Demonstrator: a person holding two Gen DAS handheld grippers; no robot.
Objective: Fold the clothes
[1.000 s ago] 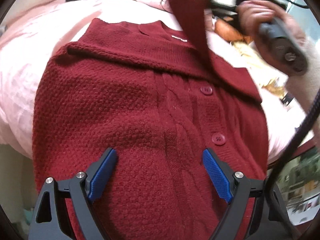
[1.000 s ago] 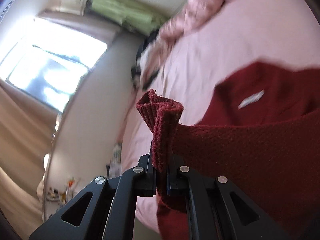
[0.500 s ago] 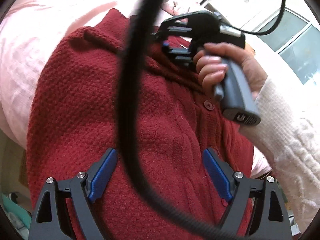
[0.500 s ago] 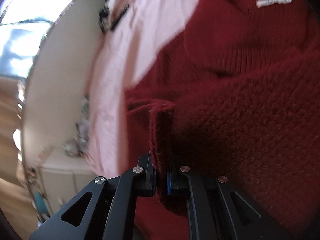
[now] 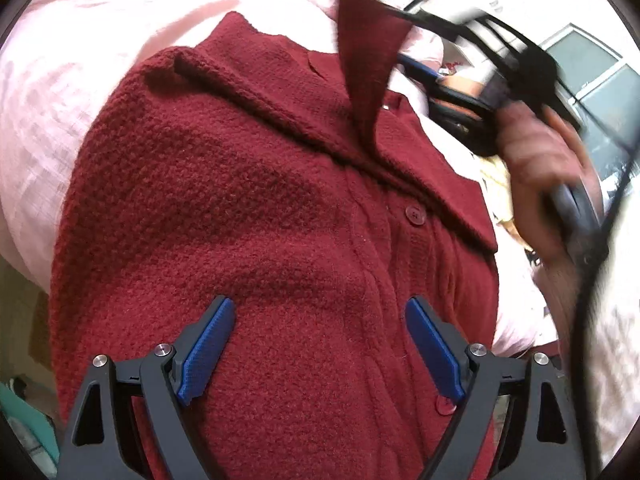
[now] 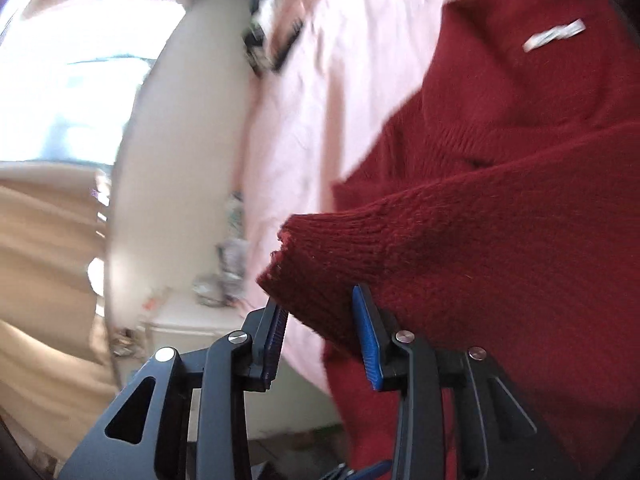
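A dark red knit cardigan lies buttoned and face up on the pink bed. My left gripper hovers over its lower body, open, with nothing between the blue pads. One sleeve stands lifted at the far right, by the right gripper held in a person's hand. In the right wrist view the ribbed sleeve cuff lies between the jaws of my right gripper, which are opening. The pads stand apart and do not pinch it. A white neck label shows at the collar.
Crumpled pink and dark clothes lie at the bed's far end. A black cable hangs across the right side. Beside the bed stand a white cabinet with small items and a bright window.
The right gripper, shut on the cuff before, has swung across and down over the cardigan, and its jaws have parted. The left gripper has stayed open over the body.
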